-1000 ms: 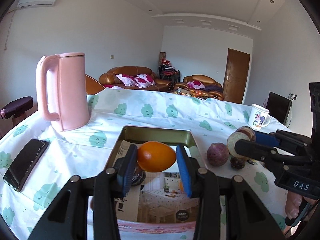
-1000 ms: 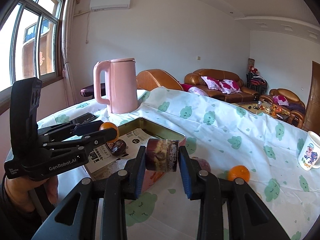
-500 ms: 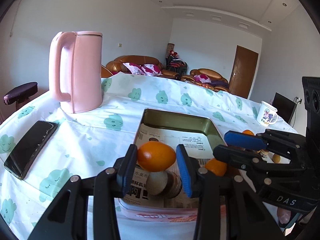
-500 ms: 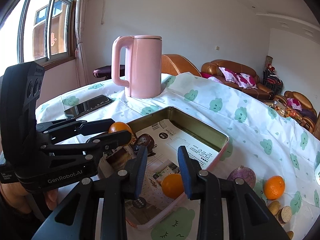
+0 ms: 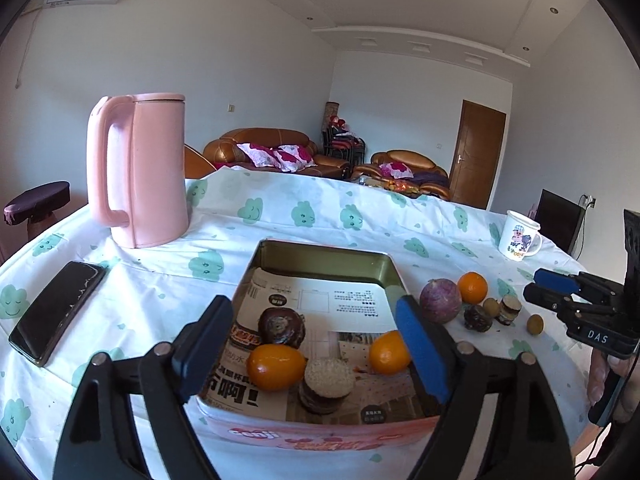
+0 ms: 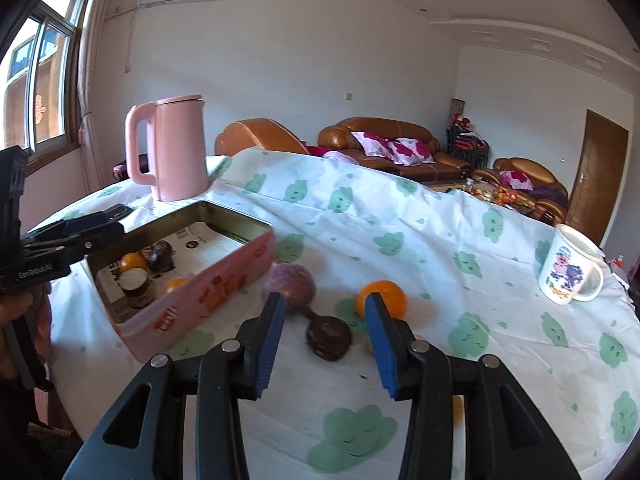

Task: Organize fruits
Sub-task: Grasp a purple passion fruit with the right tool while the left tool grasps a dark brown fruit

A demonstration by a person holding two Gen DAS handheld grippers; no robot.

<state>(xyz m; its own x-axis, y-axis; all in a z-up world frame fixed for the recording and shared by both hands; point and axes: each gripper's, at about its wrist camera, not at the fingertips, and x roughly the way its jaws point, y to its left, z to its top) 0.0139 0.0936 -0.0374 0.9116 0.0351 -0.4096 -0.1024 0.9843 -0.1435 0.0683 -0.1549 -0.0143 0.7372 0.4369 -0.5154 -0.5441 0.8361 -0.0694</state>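
Observation:
A pink tin box (image 5: pixel 320 430) lined with printed paper holds an oval orange fruit (image 5: pixel 275 367), a round orange (image 5: pixel 389 353), a dark fruit (image 5: pixel 281 327) and a cut cylinder piece (image 5: pixel 328 384). My left gripper (image 5: pixel 316 350) is open and empty just above the box's near end. On the cloth right of the box lie a purple fruit (image 6: pixel 290 282), an orange (image 6: pixel 382 298) and a dark wrinkled fruit (image 6: pixel 329 337). My right gripper (image 6: pixel 325 350) is open and empty, with the dark wrinkled fruit between its fingers' line of sight.
A pink kettle (image 5: pixel 138 170) stands at the back left, and a black phone (image 5: pixel 58 310) lies left of the box. A printed white mug (image 6: pixel 570 272) stands at the right. Small brown fruits (image 5: pixel 534 324) lie near the table's right edge.
My left gripper opened and let the oval orange fruit down into the box. My right gripper, open after leaving the cylinder piece in the box, swung right toward the loose fruits on the cloth.

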